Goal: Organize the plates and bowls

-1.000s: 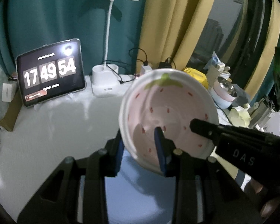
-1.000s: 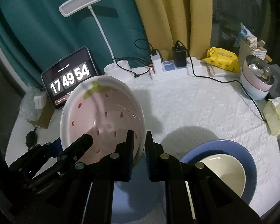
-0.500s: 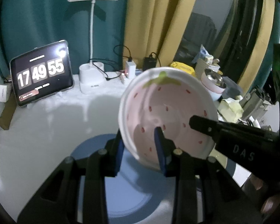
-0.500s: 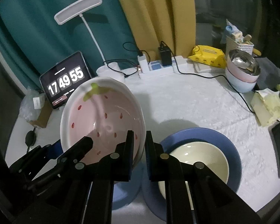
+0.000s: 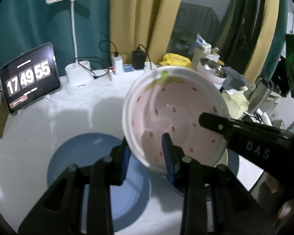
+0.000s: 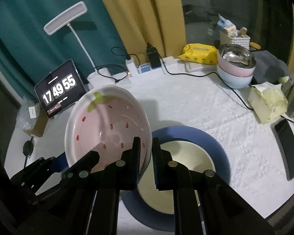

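The strawberry bowl point(image 5: 174, 117) is white-rimmed, pink inside with red seed marks and a green leaf at its upper edge, and is held tilted above the white table point(image 6: 196, 105). The left gripper point(image 5: 147, 152) and the right gripper point(image 6: 146, 152) each clamp its rim, one finger inside and one outside. At lower centre of the right view, a cream bowl point(image 6: 188, 156) sits on a blue plate point(image 6: 215, 145); a second blue plate point(image 5: 84, 156) lies lower left in the left view.

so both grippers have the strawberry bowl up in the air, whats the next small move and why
Probably carry the strawberry bowl right and lower it toward the cream bowl sitting in a blue plate. The left hand-held gripper and right hand-held gripper both pinch its rim, it hangs tilted above the table, and nesting bowls looks like tidy stacking.
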Motion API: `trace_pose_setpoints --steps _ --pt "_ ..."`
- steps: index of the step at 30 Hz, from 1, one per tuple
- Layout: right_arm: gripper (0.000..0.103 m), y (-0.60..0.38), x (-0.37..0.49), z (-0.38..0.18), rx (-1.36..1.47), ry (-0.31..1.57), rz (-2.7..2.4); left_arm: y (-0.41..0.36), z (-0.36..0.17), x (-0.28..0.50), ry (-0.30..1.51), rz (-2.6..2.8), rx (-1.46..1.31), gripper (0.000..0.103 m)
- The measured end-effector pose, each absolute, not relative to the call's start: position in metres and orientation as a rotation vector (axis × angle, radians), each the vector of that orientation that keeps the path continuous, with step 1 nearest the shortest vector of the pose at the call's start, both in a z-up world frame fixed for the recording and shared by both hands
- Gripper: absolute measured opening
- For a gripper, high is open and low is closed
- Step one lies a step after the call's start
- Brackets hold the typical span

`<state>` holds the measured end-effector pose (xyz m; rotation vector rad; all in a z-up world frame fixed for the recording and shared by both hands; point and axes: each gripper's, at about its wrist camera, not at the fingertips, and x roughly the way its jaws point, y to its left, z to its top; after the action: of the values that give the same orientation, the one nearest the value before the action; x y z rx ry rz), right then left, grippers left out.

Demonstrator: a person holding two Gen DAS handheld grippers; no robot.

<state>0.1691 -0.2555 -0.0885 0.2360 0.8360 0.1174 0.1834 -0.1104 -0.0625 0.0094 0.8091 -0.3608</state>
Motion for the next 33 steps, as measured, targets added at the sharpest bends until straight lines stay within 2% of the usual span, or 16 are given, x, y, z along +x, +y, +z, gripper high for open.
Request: trace_pose_setpoints --steps 15,33 --pt "0.013 -0.296 0.158 -0.112 0.250 0.867 0.077 -0.157 -0.082 0.178 0.861 -0.401 0.065 0.032" --pt "0.013 -0.308 0.152 -0.136 0.249 0.920 0.052 -0.179 -0.106 0.170 0.906 -0.407 0.131 0.032"
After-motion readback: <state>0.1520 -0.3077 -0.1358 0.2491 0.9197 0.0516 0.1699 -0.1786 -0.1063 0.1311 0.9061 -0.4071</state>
